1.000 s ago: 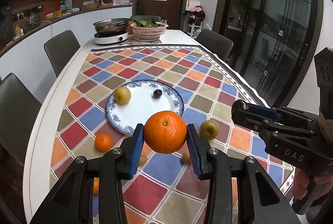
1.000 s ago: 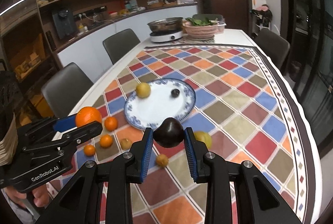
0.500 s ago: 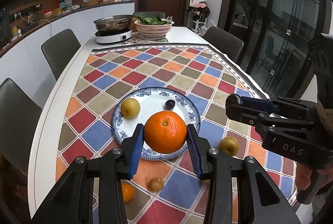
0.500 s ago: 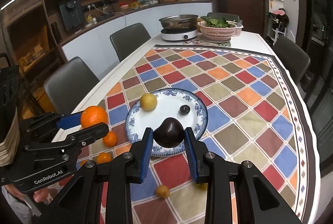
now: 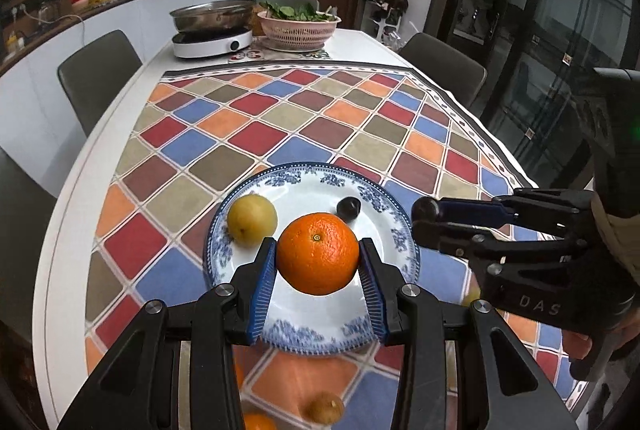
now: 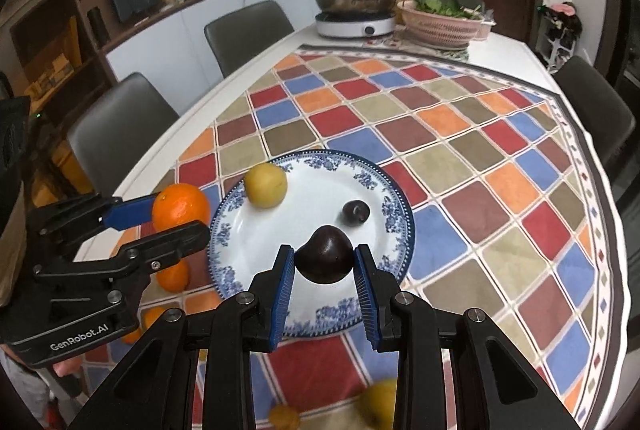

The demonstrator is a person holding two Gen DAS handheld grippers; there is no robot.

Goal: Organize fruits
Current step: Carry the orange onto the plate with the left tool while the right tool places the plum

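We see a big orange (image 5: 318, 253) squeezed tight in the left claw (image 5: 318, 272), up over the blue and white plate (image 5: 384, 226). The right claw (image 6: 325, 272) pinches a dark plum (image 6: 326, 259) above the same plate. A yellow pear (image 6: 265, 185) and a small dark fruit (image 6: 355, 213) sit on it.

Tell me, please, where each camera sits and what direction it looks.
Left wrist: on the left gripper, looking forward and down at its orange over the plate; the right gripper shows at right.
Right wrist: on the right gripper, looking forward and down at its dark fruit; left gripper enters at left.
Shared: plate, yellow fruit, checkered tablecloth.
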